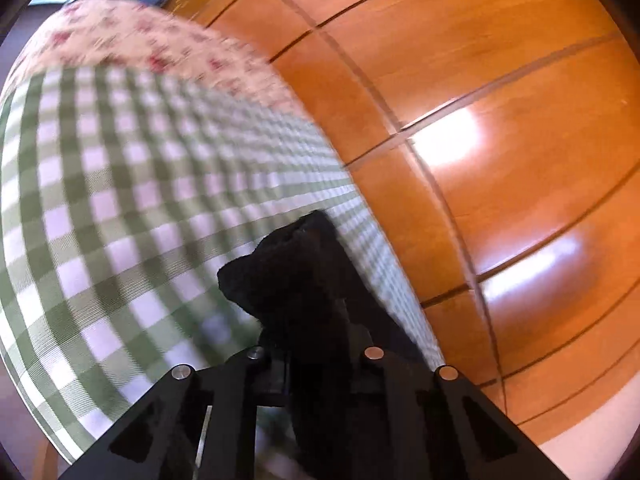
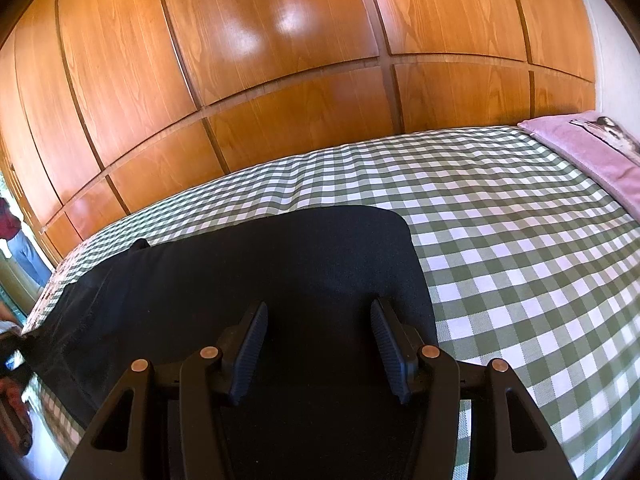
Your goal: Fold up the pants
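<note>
Black pants (image 2: 260, 264) lie spread flat on a green-and-white checked bed cover (image 2: 500, 240), one end rounded toward the far side. My right gripper (image 2: 319, 308) hovers just above them, its ribbed fingers (image 2: 252, 336) wide apart with nothing between them. In the left wrist view, which is blurred, a bunched corner of the pants (image 1: 280, 268) sticks up from between the jaws of my left gripper (image 1: 316, 320). That gripper is shut on the fabric, which hides the fingertips, and the corner is lifted off the cover (image 1: 100, 200).
A glossy wooden wardrobe (image 2: 280, 60) runs along the far side of the bed. A pink cloth (image 2: 592, 148) lies at the bed's right end and a floral fabric (image 1: 140, 40) at the other end. A person (image 2: 16, 240) stands at the far left.
</note>
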`<state>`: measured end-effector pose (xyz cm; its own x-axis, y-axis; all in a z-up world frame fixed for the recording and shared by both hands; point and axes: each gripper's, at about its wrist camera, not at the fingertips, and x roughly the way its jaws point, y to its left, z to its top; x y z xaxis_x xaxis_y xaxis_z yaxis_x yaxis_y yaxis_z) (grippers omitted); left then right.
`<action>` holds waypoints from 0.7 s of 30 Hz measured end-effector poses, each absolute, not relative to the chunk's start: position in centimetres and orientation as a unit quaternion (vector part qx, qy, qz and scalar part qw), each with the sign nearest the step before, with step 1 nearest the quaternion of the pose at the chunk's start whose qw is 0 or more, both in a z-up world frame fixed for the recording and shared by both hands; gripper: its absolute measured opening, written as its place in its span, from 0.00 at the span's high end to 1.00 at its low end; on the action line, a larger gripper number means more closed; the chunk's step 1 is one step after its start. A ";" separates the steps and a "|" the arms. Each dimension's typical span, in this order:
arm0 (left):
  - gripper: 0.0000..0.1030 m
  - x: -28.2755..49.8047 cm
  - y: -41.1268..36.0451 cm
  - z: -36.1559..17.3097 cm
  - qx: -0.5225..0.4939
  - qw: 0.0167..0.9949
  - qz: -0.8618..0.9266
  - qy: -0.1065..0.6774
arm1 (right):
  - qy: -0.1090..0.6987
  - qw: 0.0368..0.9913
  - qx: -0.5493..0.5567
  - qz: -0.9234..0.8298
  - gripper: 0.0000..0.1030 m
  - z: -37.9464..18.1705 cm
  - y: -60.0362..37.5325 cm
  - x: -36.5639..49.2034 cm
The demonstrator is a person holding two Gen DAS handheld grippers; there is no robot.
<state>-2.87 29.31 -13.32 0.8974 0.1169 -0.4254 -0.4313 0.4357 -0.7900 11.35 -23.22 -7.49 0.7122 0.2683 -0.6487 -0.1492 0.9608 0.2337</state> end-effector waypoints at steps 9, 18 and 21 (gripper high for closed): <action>0.86 -0.1 24.4 -4.5 -0.417 0.899 0.057 0.118 | 0.366 0.920 0.091 0.109 0.44 -6.5 -23.4 11.3; 0.86 3.0 17.5 1.4 -0.348 0.929 -0.053 0.112 | 0.364 0.910 0.147 0.132 0.43 -4.8 -24.9 9.4; 0.86 3.6 15.5 2.8 -0.326 0.936 -0.078 0.106 | 0.370 0.903 0.164 0.143 0.42 -4.6 -25.4 9.1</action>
<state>3.56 15.52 2.78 0.9653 -0.2154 -0.1478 0.0767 0.7747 -0.6276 9.06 -25.35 -4.58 0.6857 0.3787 -0.6217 -0.1364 0.9058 0.4012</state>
